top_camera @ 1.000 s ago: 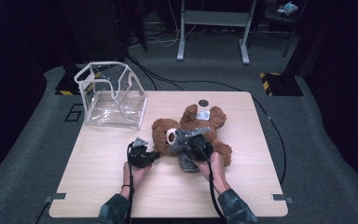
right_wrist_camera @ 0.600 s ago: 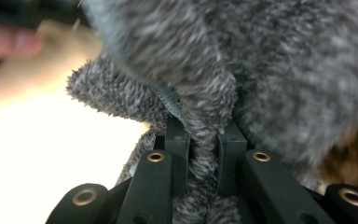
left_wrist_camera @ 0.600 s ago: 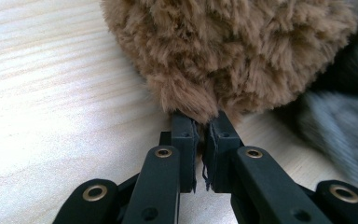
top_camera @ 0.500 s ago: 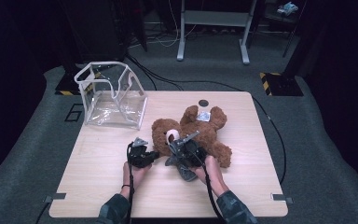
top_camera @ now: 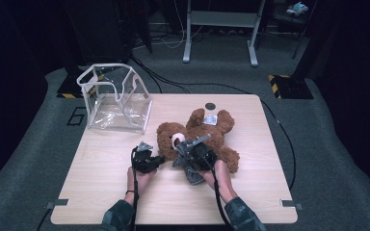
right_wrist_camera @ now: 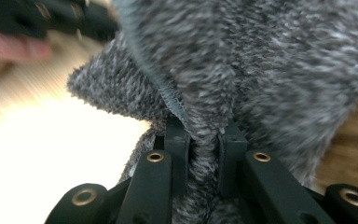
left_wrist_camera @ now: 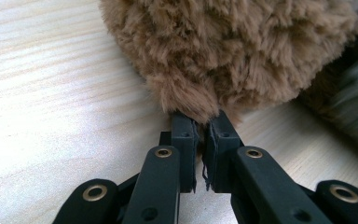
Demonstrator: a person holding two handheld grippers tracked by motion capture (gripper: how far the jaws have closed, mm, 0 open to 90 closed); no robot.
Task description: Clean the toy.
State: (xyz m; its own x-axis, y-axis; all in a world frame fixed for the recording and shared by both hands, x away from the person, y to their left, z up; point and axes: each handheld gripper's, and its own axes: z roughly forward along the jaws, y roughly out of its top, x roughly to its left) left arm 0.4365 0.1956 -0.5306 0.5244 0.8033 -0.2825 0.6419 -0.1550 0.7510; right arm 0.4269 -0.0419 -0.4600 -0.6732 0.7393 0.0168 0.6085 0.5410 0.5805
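Observation:
A brown teddy bear (top_camera: 221,132) lies on the wooden table (top_camera: 101,192), head toward the left. My left gripper (top_camera: 159,160) sits by its head; in the left gripper view the jaws (left_wrist_camera: 204,122) are shut on a tuft of the teddy bear's fur (left_wrist_camera: 223,51). My right gripper (top_camera: 189,163) rests over the bear's belly. Its jaws (right_wrist_camera: 205,135) are shut on a fold of grey knitted cloth (right_wrist_camera: 270,60), which bunches between them. A bit of the grey cloth (top_camera: 193,176) sticks out toward the near edge.
A clear plastic bag with white trim (top_camera: 116,98) stands open at the table's far left. A small black round cap (top_camera: 210,106) sits in the tabletop behind the bear. Metal stand legs (top_camera: 219,33) and cables lie on the floor beyond.
My right gripper has shifted slightly toward the near edge, drawing the grey cloth with it. The left gripper and the bear's head have stayed put.

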